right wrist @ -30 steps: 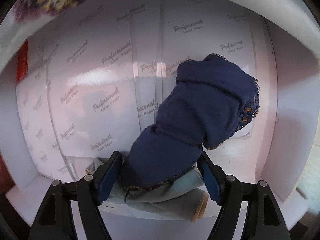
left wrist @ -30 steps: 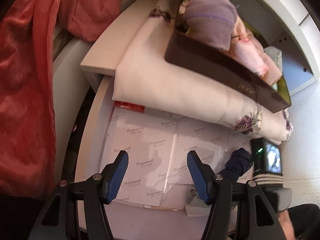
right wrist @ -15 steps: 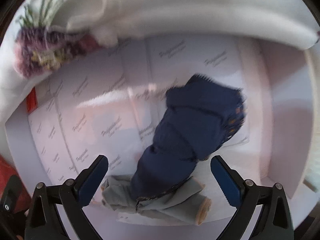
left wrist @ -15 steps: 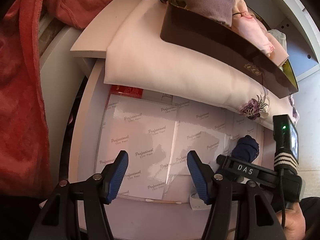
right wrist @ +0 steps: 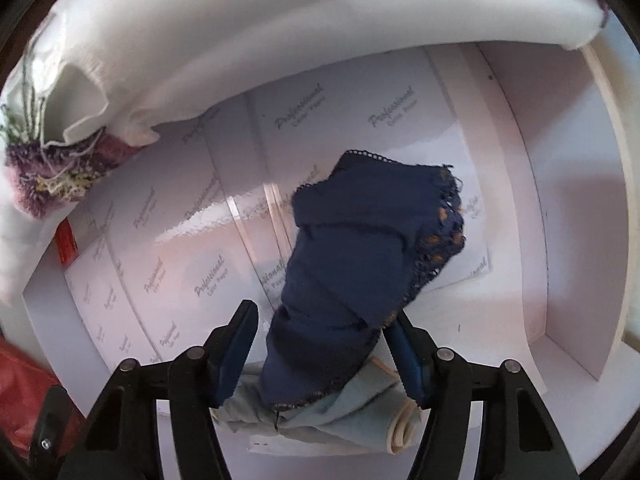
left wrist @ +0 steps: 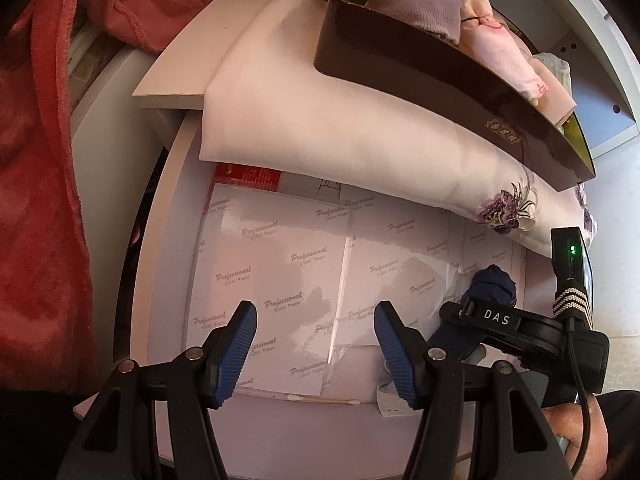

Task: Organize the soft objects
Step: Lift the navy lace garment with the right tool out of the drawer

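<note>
The likeliest slip is a snag: the lace edge of the navy garment (right wrist: pixel 360 276) could catch a fingertip of the right gripper (right wrist: pixel 326 356), whose jaws stand apart around it without clearly pressing, and drag the pale blue roll (right wrist: pixel 340 416) beneath. The garment is soft, crumpled and dark, lying on that roll in the paper-lined drawer (right wrist: pixel 568 208) under the white pillow (left wrist: pixel 360 128). The left gripper (left wrist: pixel 316 350) hangs wide and empty.

Each camera looks forward over its own claw into the drawer (left wrist: pixel 168 208). The right view sits nearer; both share the navy cloth (right wrist: pixel 360 264) ahead.
</note>
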`<state>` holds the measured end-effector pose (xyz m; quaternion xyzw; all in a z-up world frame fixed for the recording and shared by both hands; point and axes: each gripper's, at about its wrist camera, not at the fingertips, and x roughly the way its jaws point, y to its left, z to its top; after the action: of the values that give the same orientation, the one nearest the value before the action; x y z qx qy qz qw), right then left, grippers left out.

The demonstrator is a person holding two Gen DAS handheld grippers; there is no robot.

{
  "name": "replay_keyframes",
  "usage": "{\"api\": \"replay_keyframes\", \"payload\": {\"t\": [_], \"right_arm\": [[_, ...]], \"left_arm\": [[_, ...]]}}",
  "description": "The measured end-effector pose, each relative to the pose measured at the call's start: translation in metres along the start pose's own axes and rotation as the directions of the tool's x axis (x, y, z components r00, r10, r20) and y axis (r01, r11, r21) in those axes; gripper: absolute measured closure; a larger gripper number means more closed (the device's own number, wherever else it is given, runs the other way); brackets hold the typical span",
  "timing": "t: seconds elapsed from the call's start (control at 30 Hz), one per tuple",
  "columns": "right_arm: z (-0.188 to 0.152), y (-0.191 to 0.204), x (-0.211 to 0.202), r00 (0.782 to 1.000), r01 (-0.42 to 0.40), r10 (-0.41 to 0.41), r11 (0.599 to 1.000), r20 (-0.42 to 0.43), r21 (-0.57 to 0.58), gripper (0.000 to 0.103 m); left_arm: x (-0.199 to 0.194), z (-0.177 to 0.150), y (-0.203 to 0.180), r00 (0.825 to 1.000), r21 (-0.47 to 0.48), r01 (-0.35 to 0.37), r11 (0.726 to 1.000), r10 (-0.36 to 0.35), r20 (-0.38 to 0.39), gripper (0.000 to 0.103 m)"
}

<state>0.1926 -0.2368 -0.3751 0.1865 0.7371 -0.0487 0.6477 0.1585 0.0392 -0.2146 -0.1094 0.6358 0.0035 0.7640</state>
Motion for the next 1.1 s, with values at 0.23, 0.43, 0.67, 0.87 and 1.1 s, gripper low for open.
{"api": "replay_keyframes", "payload": {"t": [0.23,0.43,0.67,0.87,1.1], "right_arm": [[-0.001,0.001,-0.008,0.998,-0.057,0.058,0.998,0.04,-0.019,0.047],[-0.003,0.005,-0.003,0.997,-0.067,0.068,0.997,0.021,-0.028,0.046],[0.001,0.003,0.009,0.998,-0.043,0.045,0.997,0.033,-0.062,0.047],[-0.005,0.007,0.007,0.998,-0.01,0.018,0.993,0.068,-0.119,0.063],[-0.013,0.0,-0.007,0.996,-0.012,0.024,0.989,0.082,-0.145,0.064]], "left_arm": [[0.004,0.0,0.002,1.0,-0.007,0.007,1.0,-0.008,-0.017,0.041],[0.006,-0.002,0.005,0.999,-0.013,0.016,1.0,-0.017,-0.042,0.04],[0.018,-0.004,0.0,0.996,0.024,-0.003,1.0,0.005,-0.086,0.04],[0.024,-0.008,0.0,0.994,0.031,-0.017,0.999,0.02,-0.107,0.04],[0.03,-0.009,-0.002,0.992,0.048,-0.019,0.999,0.024,-0.122,0.04]]}}
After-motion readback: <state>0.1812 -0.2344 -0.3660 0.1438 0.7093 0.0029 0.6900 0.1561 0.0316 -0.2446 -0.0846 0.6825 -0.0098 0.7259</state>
